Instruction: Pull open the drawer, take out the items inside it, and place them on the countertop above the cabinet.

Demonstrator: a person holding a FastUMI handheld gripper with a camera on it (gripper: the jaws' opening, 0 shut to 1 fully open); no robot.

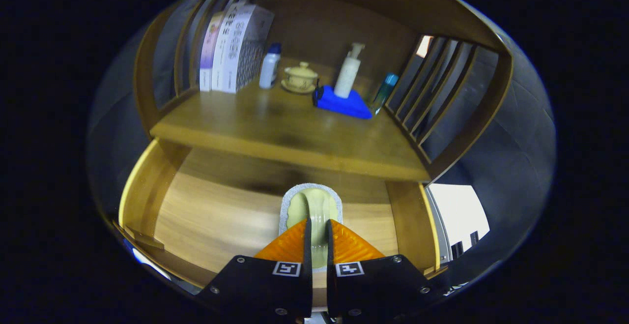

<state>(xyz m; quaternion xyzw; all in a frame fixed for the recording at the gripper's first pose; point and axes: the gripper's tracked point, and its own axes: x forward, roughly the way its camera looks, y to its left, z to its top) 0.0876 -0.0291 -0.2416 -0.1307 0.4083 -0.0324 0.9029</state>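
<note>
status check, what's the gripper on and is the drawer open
Hand-held gripper shut on pale green dish. Drawer open, dish on grey mat. Countertop front free; bottles, books at back.

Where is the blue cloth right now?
The blue cloth lies on the countertop, under the white pump bottle, beyond the claw, which grips a sponge over the open drawer.

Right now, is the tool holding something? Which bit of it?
Yes. The tool is shut on the pale green dish, both fingers pinching its raised middle ridge at the near end, over the open drawer.
</note>
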